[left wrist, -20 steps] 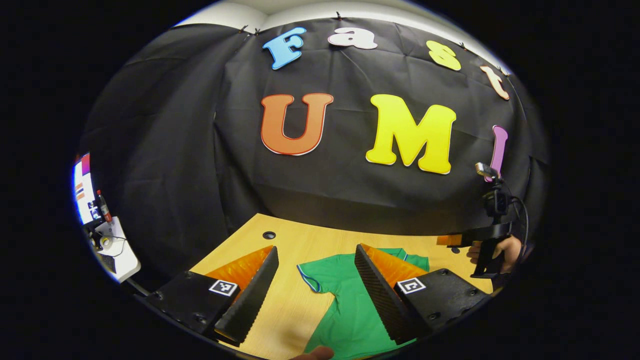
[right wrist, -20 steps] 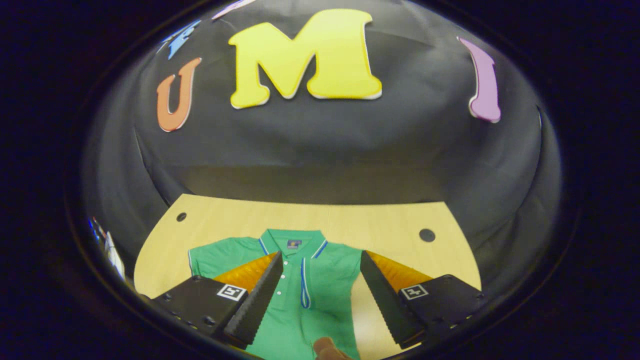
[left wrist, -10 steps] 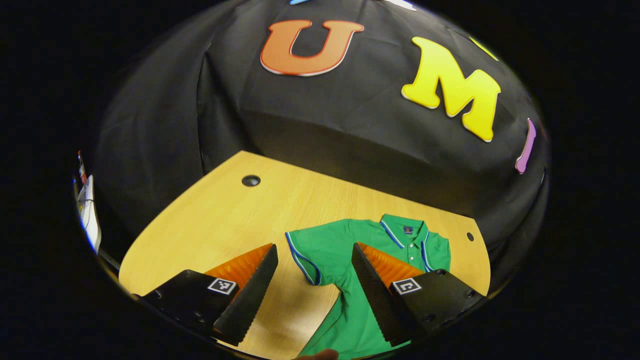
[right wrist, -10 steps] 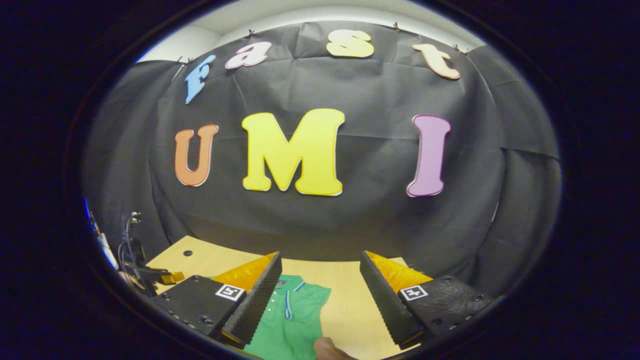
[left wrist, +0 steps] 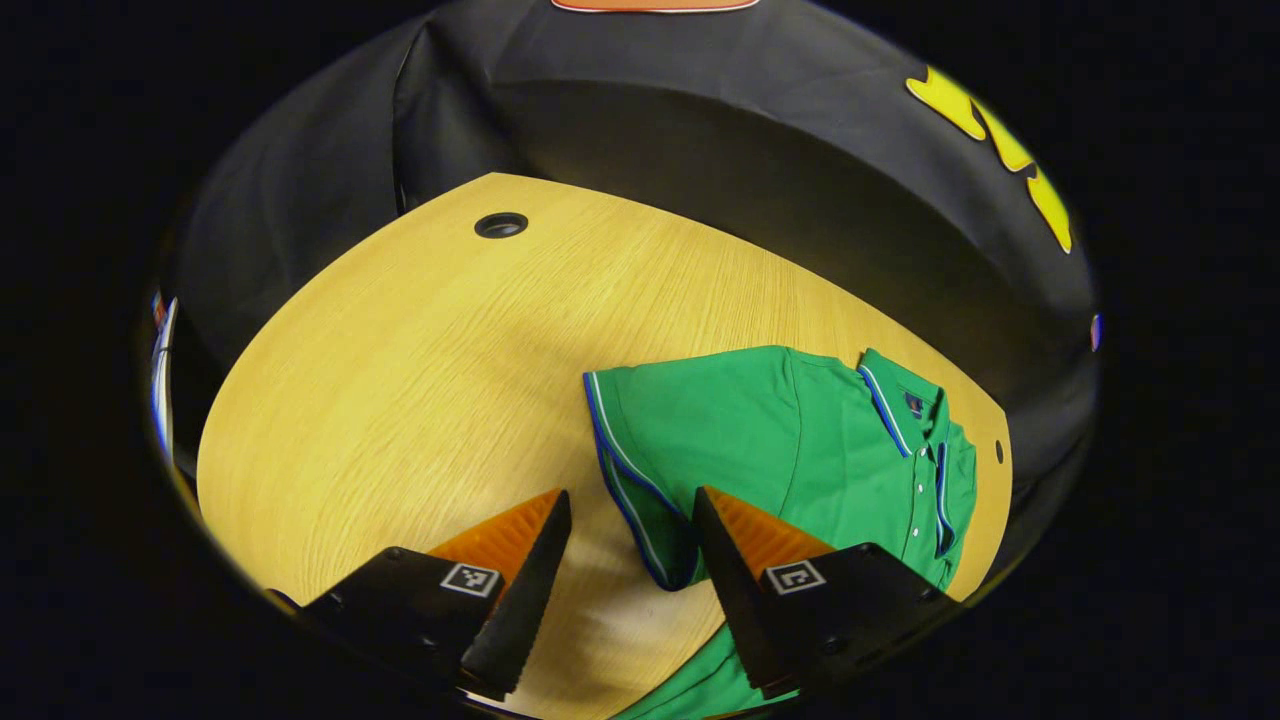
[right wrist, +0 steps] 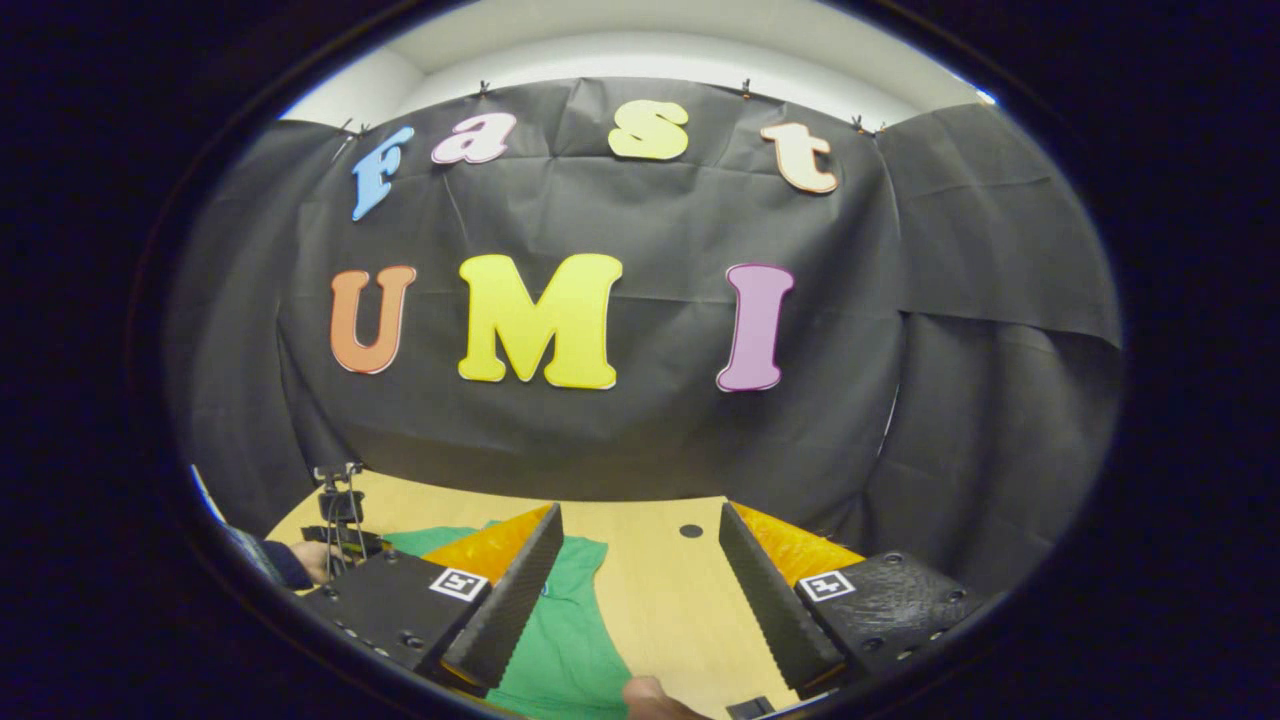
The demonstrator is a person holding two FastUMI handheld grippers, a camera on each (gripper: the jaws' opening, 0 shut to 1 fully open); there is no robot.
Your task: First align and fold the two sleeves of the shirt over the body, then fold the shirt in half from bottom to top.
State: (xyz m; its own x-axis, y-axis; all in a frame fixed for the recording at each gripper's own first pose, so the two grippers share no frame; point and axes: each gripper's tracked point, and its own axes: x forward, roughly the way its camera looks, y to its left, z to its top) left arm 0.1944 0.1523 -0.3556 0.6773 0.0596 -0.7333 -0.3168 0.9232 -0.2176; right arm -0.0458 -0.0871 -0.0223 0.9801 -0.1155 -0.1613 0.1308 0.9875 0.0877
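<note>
Wooden table [left wrist: 400,380] holds the green shirt [left wrist: 780,440] lying flat, so I bring my left gripper [left wrist: 625,560], fingers apart, over its sleeve [left wrist: 640,470] for fold 1, while my right gripper [right wrist: 640,590] waits wide apart.

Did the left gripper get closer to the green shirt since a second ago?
Yes. The left gripper has tipped down toward the table; the shirt sleeve, lying flat, now looks bigger and sits between its open fingers.

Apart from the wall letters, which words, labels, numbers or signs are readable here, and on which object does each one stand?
No text is readable.
Small dark label inside the collar of the green polo shirt: too small to read.
Square black-and-white markers on the left hand-held gripper and right hand-held gripper: patterns, no words.
</note>
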